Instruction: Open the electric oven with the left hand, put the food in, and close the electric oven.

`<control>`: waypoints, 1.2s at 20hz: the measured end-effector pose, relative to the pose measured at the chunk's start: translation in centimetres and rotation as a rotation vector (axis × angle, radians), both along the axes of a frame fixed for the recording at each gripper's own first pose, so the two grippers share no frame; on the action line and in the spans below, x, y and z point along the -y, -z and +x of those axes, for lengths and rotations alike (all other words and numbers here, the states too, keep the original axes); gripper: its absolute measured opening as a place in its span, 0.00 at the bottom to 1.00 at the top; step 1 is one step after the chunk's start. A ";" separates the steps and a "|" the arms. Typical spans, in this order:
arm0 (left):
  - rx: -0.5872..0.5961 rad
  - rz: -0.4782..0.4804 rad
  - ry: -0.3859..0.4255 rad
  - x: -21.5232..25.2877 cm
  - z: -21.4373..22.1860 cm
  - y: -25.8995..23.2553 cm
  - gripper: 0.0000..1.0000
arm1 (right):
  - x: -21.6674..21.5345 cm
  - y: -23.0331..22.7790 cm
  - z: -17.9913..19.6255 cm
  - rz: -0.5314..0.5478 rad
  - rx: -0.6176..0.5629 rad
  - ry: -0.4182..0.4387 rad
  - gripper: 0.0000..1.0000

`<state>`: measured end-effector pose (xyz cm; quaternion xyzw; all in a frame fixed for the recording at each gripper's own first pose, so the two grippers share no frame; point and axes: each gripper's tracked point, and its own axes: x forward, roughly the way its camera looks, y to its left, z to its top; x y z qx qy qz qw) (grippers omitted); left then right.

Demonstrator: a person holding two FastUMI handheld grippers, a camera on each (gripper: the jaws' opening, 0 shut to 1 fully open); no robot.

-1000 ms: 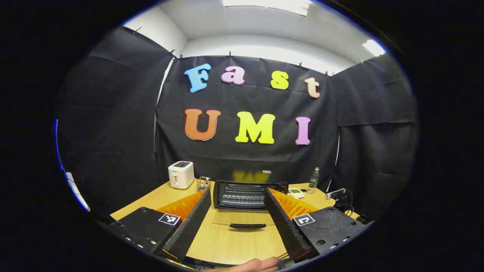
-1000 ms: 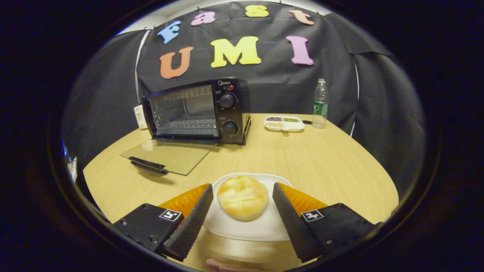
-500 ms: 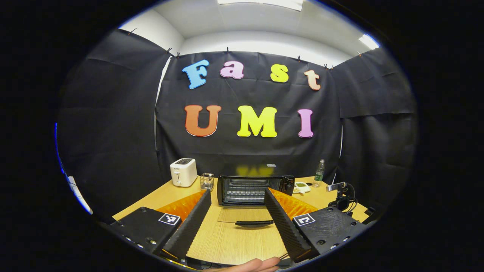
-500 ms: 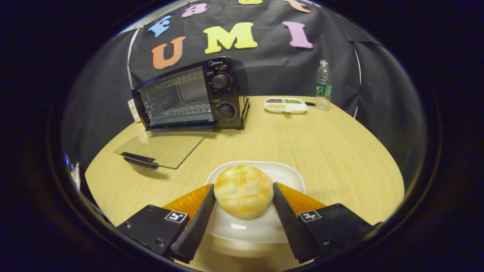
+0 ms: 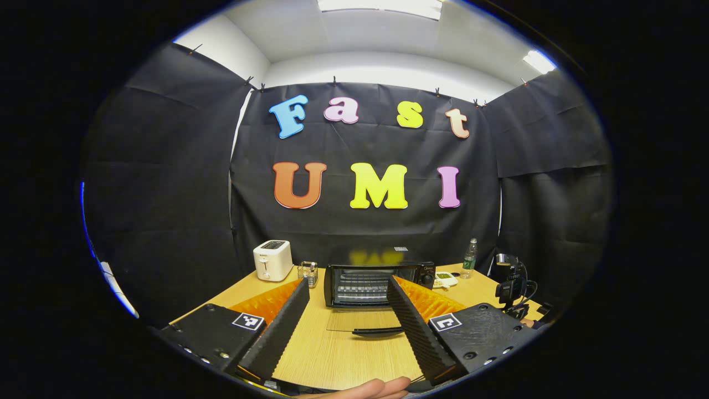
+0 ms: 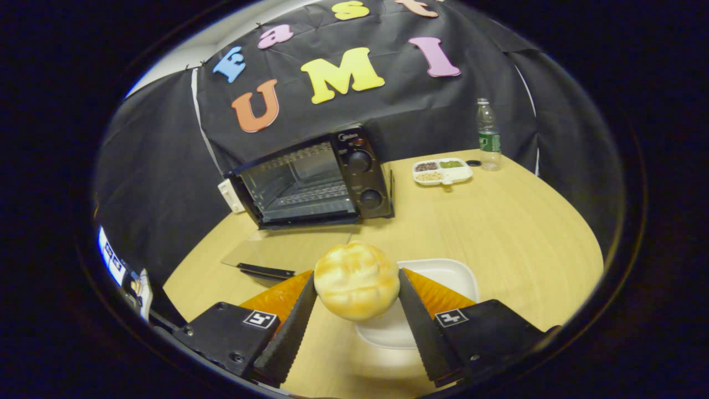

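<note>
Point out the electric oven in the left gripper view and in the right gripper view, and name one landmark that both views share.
Left gripper view: the electric oven sits low at centre, far across the table, door folded down, seen between this gripper's fingers.
Right gripper view: the electric oven is left of centre, above the held bun.
Shared landmark: the water bottle, right of the oven in both.
</note>
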<state>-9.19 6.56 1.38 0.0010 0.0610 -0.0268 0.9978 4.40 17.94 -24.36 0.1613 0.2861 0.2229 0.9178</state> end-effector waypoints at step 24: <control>-0.053 0.047 -0.039 -5.8 4.6 2.9 0.93 | -18.2 -3.7 21.6 0.061 0.146 0.217 0.87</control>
